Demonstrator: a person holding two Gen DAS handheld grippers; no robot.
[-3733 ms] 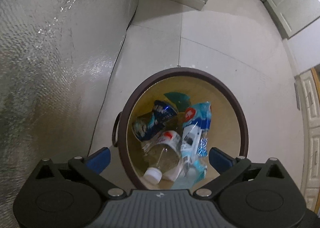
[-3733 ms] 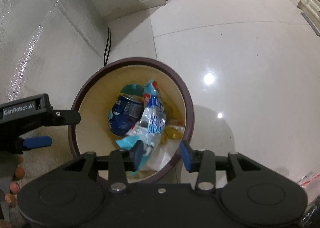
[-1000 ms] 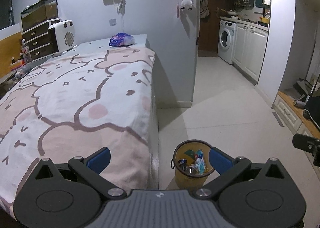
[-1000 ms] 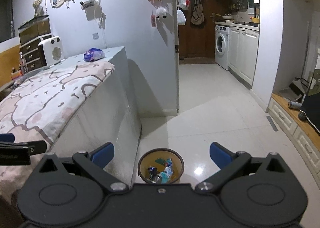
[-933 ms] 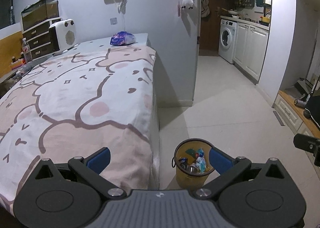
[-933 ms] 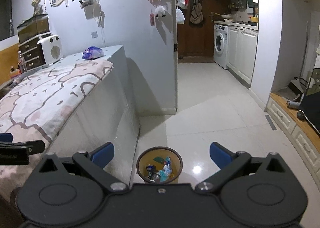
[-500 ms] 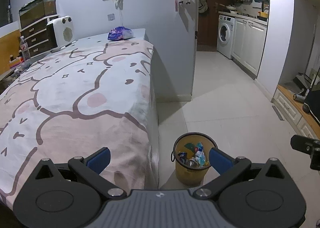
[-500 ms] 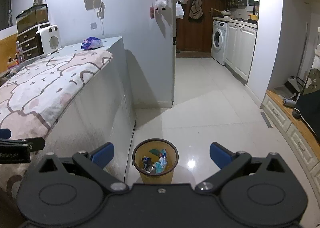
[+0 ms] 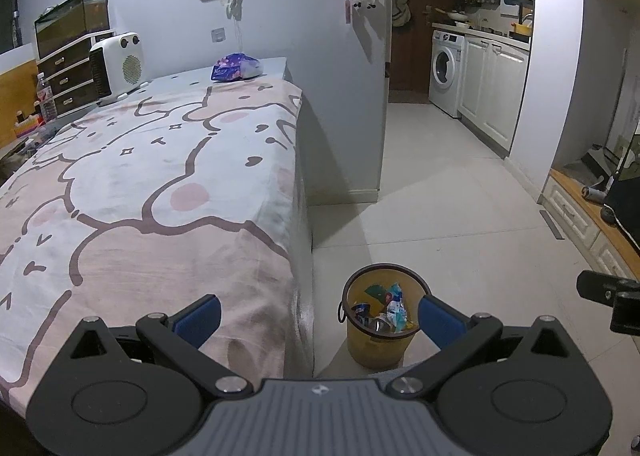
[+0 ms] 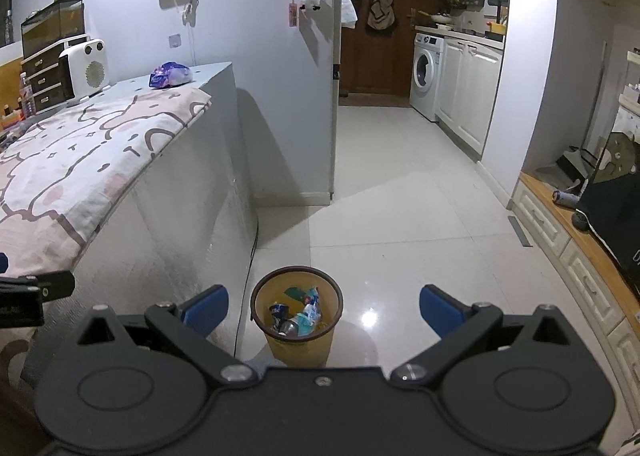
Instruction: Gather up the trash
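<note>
**Below both grippers, a yellow bin held the trash**

Down on the pale tiled floor [image 10: 400, 216], the yellow trash bin [image 9: 379, 340] stood upright just beside the bed [image 9: 160, 192], holding a crushed blue can [image 10: 279, 312] and crumpled wrappers [image 9: 396, 310]. Above the bin, the left gripper [image 9: 318, 314] and right gripper [image 10: 324, 306] each had their blue pads spread wide apart, empty. Farther from the bin, a purple packet [image 9: 236, 69] lay near a white heater [image 9: 117, 64].

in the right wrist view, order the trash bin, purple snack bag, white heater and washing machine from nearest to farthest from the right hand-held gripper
From the right hand-held gripper:
1. Trash bin, on the floor just ahead.
2. Purple snack bag and white heater, far end of the bed, left; too close to call.
3. Washing machine, kitchen, right.
</note>
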